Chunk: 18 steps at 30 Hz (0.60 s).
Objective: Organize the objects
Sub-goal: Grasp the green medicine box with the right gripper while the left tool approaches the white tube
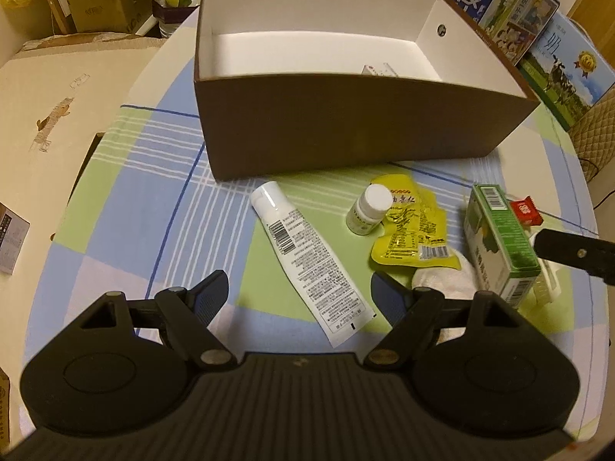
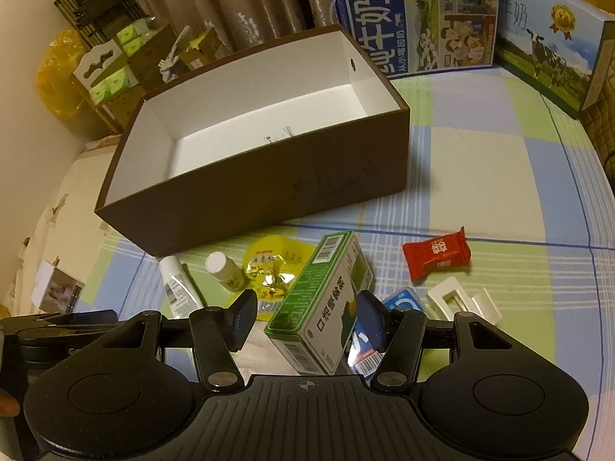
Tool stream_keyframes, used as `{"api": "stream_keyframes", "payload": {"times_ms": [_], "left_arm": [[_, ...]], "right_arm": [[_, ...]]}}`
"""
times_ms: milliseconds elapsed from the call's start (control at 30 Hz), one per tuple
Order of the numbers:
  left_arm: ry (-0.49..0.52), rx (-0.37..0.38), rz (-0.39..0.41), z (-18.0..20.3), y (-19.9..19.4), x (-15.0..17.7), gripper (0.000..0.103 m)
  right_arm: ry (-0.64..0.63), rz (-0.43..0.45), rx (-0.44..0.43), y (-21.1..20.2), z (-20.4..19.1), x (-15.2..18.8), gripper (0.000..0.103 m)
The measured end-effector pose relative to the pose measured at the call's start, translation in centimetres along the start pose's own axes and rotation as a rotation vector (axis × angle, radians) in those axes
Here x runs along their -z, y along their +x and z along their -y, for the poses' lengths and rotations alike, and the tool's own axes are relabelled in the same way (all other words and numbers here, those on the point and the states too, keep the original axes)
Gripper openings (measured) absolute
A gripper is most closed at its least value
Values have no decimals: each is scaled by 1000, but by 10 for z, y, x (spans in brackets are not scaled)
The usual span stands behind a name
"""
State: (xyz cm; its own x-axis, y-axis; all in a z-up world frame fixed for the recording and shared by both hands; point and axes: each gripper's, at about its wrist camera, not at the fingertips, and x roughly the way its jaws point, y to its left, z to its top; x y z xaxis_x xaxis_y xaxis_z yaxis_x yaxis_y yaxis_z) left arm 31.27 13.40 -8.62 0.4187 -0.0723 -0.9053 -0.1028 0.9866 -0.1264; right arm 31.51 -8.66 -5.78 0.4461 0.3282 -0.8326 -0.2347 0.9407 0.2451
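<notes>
On the checked tabletop point(image 1: 165, 176) stands 1 brown box point(image 1: 346, 130), white inside, filling the upper middle of both views, with 1 small clear item point(image 1: 378, 70) lying on its floor. In front of it, loose, lie 1 white tube point(image 1: 307, 261), 1 small white-capped bottle point(image 1: 367, 209), 1 yellow packet point(image 1: 415, 230), 1 green carton point(image 1: 499, 246) and 1 red sachet point(image 2: 436, 255). The left gripper point(image 1: 300, 299) sits low in its view, fingers wide apart and empty, the tube's tail between them on the cloth. The right gripper point(image 2: 307, 322) is also spread, its 2 fingers either side of the carton's near end; whether the right pad touches the carton cannot be told. The right wrist view shows what the left barely does: the whole red sachet at centre right, 1 white plastic clip point(image 2: 461, 299) at lower right, and 1 blue-and-white pack point(image 2: 403, 303) half hidden behind the right finger. The left wrist view alone shows a white cloth wad point(image 1: 442, 280) under the packet and carton, and the tip of the other gripper entering at the right edge. The packet overlaps the bottle's base and crowds the carton. Behind the box, at upper right, stand 2 milk cartons point(image 2: 407, 11); at upper left are stacked cardboard boxes point(image 1: 100, 4) and a yellow bag point(image 2: 57, 77).
</notes>
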Motion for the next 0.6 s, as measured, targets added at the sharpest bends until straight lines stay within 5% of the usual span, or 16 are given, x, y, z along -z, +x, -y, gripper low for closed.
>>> {"api": "stream_keyframes", "payload": {"times_ms": [300,600], "left_arm": [[-25,22,28,-3,36,5,78],[4,-36,56,2,59,-7,71]], "right_arm": [[25,19,25,1,7,0,55],[52,17,43,3,15,-1,55]]}}
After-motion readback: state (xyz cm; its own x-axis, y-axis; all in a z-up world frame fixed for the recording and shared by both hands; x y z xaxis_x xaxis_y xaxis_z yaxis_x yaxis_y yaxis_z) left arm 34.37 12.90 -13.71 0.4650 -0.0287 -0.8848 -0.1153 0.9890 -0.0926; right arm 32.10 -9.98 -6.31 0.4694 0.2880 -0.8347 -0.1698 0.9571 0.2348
